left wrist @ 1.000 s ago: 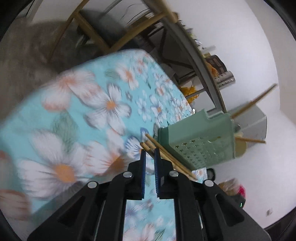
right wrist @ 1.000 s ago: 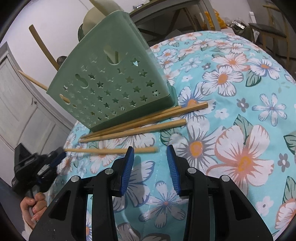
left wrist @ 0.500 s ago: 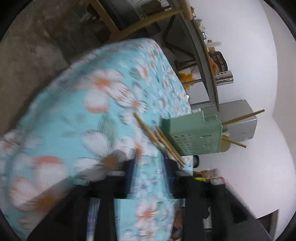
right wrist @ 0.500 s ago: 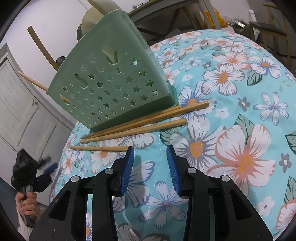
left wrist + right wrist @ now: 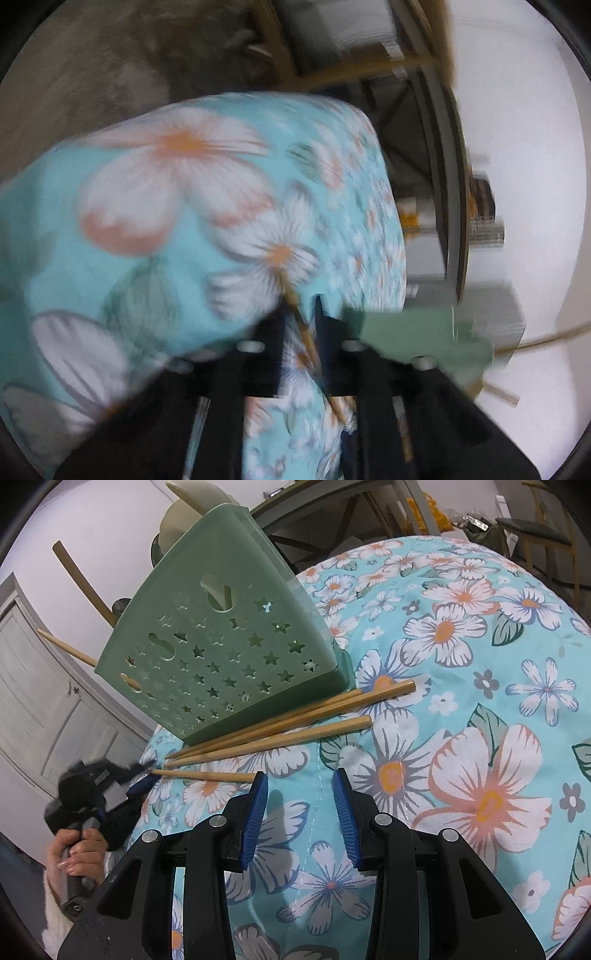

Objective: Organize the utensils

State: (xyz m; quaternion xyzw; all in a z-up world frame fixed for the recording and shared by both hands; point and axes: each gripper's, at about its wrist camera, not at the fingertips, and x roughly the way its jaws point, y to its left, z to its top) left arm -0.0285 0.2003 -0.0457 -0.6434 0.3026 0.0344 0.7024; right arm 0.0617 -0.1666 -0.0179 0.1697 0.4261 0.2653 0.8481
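Left gripper [image 5: 301, 314]: its jaws are closing about the tip of the nearest chopstick [image 5: 207, 775], which runs between them; whether the pads already press on it cannot be told, the left wrist view being badly smeared.
Left gripper in the right wrist view [image 5: 142, 775]: seen blurred at the near left edge of the bench [image 5: 480, 701], held by a hand [image 5: 77, 853] partly cut off by the frame.
Right gripper [image 5: 300, 812]: jaws are held apart with nothing between them, over the flowered cloth.
Remaining chopsticks [image 5: 280, 727]: three are seen lying side by side on the cloth, against the foot of the basket.
Green basket [image 5: 221, 653]: a star-punched holder, apparently tilted; wooden handles and a pale utensil stick out of its far end, their lower parts hidden by its wall.
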